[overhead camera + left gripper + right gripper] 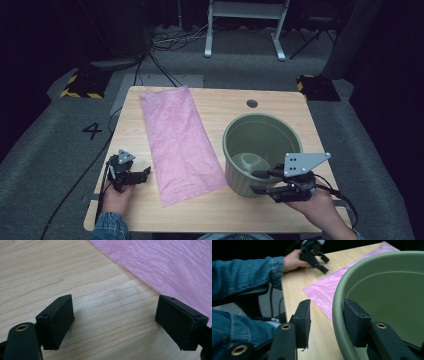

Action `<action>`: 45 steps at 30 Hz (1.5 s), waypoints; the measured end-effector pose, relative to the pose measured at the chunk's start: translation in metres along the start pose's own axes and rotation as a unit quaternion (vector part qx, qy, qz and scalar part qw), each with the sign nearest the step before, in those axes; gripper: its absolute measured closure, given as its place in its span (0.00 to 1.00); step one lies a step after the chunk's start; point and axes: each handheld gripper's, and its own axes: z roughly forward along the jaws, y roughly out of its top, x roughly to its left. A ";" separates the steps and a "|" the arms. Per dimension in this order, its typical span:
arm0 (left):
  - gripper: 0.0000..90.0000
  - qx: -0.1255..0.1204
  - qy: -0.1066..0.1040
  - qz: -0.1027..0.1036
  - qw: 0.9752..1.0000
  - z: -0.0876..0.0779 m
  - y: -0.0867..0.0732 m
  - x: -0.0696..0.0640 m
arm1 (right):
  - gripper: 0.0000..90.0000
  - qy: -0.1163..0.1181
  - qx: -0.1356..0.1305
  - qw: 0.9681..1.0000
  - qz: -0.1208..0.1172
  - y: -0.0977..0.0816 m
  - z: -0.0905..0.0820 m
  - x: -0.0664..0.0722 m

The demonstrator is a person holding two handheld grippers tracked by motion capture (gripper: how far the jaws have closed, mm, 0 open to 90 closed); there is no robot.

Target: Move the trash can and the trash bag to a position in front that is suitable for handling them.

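A green plastic bucket (262,150) stands upright on the wooden table (220,210), and everything else is easiest placed from it. The right gripper (256,181) sits at the bucket's near side, straddling the rim: in the right gripper view one jaw lies inside the bucket (387,297) and the other hangs outside the wall, with the rim running up between them. The outer jaw stands visibly apart from the wall, so the jaws are spread around the rim and not clamped on it; whether the inner pad touches the wall cannot be told.

To the left of the bucket a pink plastic bag (179,142) lies flat on the table, its near corner close to the bucket's base. Farther left, beyond the bag, the left gripper (146,173) rests low over the table in the person's left hand (117,197). In the left gripper view its jaws stand wide apart over bare wood with nothing between them, the edge of the pink plastic bag (165,267) just ahead.
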 end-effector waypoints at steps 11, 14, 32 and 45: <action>0.17 0.000 0.000 -0.001 1.000 0.000 0.000 0.000 | 0.66 0.051 0.019 0.998 -0.036 0.006 0.010 0.039; 0.17 0.000 0.000 -0.002 1.000 0.000 0.000 0.000 | 0.66 0.060 0.021 0.997 -0.047 0.007 0.011 0.047; 0.26 0.039 -0.003 0.009 0.999 -0.004 0.009 0.007 | 0.53 -0.021 -0.027 0.998 -0.051 0.013 -0.028 0.031; 0.31 0.033 -0.014 0.003 0.999 -0.012 0.025 0.015 | 0.46 -0.141 -0.063 0.988 0.008 -0.015 -0.080 -0.003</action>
